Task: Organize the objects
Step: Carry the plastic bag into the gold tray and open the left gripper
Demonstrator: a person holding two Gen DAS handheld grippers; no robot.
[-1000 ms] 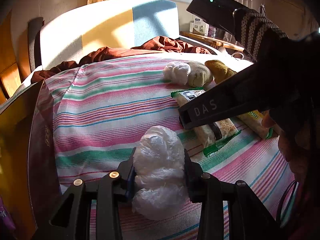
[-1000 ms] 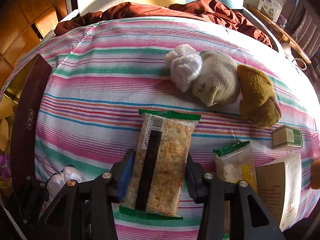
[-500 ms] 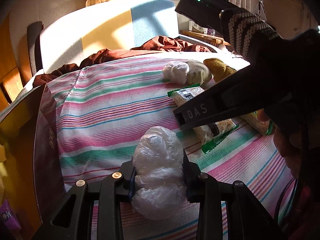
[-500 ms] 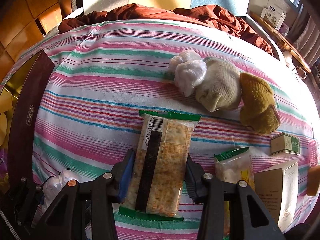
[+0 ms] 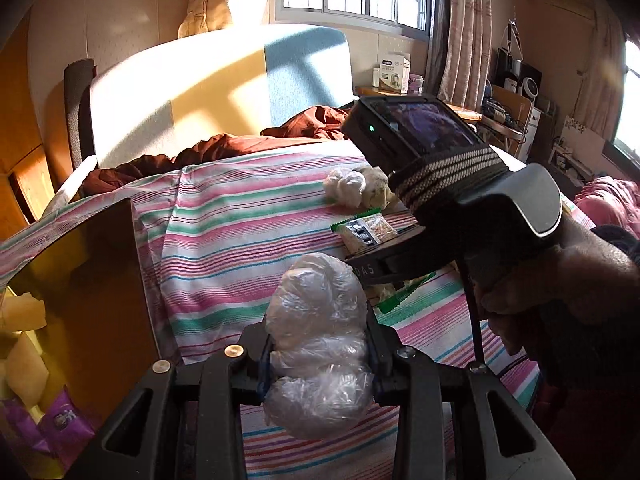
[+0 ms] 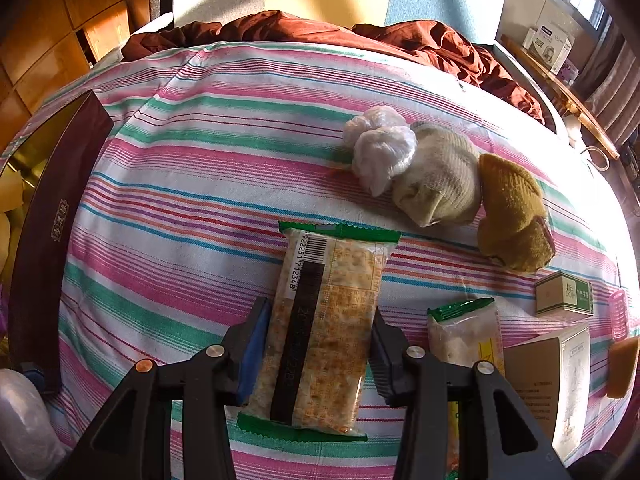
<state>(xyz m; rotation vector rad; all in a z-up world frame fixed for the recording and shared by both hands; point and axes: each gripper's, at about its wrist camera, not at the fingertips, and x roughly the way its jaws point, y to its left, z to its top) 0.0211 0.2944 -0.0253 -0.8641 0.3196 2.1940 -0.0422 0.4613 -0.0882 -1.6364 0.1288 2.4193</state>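
The left gripper (image 5: 318, 364) is clamped tight on a crumpled plastic bag (image 5: 318, 344), ready to carry. The right gripper (image 6: 318, 344) pinches a cracker packet (image 6: 326, 328) lengthwise between its pads; socks (image 6: 440, 176) lie beyond.

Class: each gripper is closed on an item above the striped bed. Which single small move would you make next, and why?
Probably carry the left gripper sideways over the open brown box beside the bed. It is shut on the crumpled clear plastic bag bundle, already clear of the striped sheet, and the box is close. The right gripper can wait, clamping the green-edged cracker packet.
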